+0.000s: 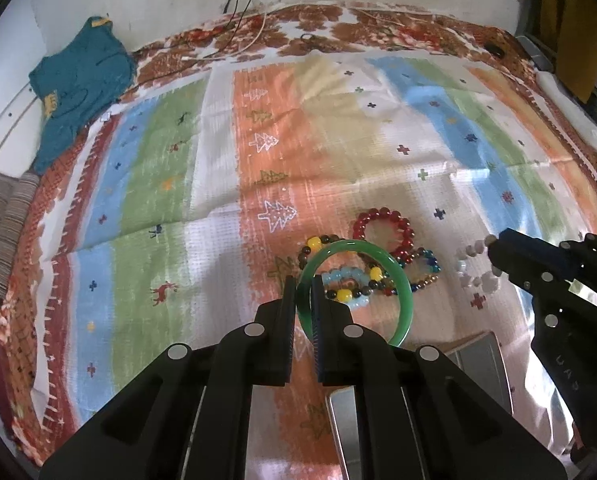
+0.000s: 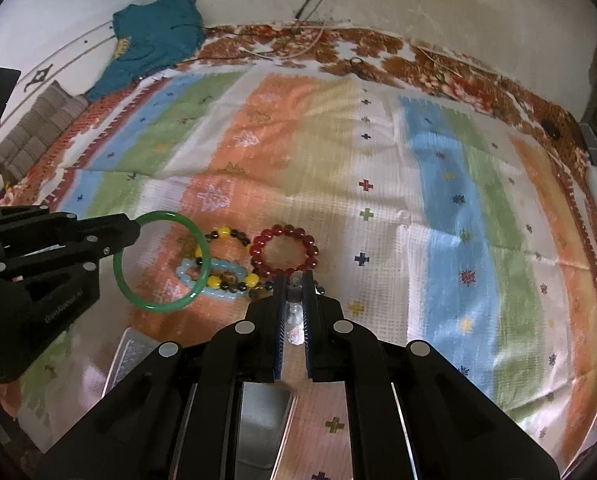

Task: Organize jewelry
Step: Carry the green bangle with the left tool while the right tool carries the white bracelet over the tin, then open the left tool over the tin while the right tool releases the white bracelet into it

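The left tool (image 1: 301,300) is clamped on the rim of a smooth green jade-like bangle (image 1: 402,280), which appears to be lifted clear of the striped, patterned cloth (image 1: 218,160) that covers the bed, its ring tilted up and reaching forward and to the right of the fingers. The right tool (image 2: 294,292) is closed on a string of pale white and pink beads (image 2: 295,320), which runs back between its fingers along their length. Just beneath and beyond the bangle lie the loose pieces: a dark red beaded bracelet (image 1: 382,232), a yellow-and-brown beaded bracelet (image 1: 338,276) and a light blue beaded bracelet (image 1: 346,284), overlapping in one small heap, with a multicoloured small-bead bracelet (image 1: 422,268) touching them on the right. A shiny metal tray or box (image 1: 478,364), only partly visible, sits close under both tools on the near side, so the drop, I judge, lies back and down from either grip rather than forward. The two tools are near each other, left of heap and right of heap; the far stretch of cloth is open, while the near edge by the tray is crowded.
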Action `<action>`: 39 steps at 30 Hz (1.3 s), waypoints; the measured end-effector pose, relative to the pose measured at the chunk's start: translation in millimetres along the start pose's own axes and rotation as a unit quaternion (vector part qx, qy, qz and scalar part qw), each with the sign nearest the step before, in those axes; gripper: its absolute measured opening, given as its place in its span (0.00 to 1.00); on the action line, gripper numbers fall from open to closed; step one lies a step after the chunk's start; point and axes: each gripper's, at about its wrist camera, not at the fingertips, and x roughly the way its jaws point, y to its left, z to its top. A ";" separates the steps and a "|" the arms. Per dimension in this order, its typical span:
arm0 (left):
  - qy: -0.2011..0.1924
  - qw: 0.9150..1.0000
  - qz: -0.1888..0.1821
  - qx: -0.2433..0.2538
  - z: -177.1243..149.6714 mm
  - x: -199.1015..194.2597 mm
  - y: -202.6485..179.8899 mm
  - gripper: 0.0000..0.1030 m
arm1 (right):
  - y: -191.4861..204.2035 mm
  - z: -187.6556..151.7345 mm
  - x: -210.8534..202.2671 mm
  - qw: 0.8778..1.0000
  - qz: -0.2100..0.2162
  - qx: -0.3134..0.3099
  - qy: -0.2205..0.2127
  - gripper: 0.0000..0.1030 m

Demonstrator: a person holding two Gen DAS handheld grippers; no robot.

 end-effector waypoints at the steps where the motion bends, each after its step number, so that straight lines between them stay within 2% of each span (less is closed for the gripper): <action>1: 0.000 1.000 -0.004 -0.002 -1.4 -3.0 -0.1 0.07 | 1.4 -1.0 -3.3 1.000 0.002 -0.001 -0.002 0.09; 23: -0.008 1.000 -0.010 0.001 -34.4 -36.3 -9.9 0.07 | 20.3 -29.1 -50.0 0.999 0.025 -0.004 -0.020 0.09; 39: 0.001 1.000 -0.020 -0.006 -60.7 -49.7 -17.8 0.07 | 22.8 -51.1 -61.4 1.000 0.027 0.003 -0.013 0.09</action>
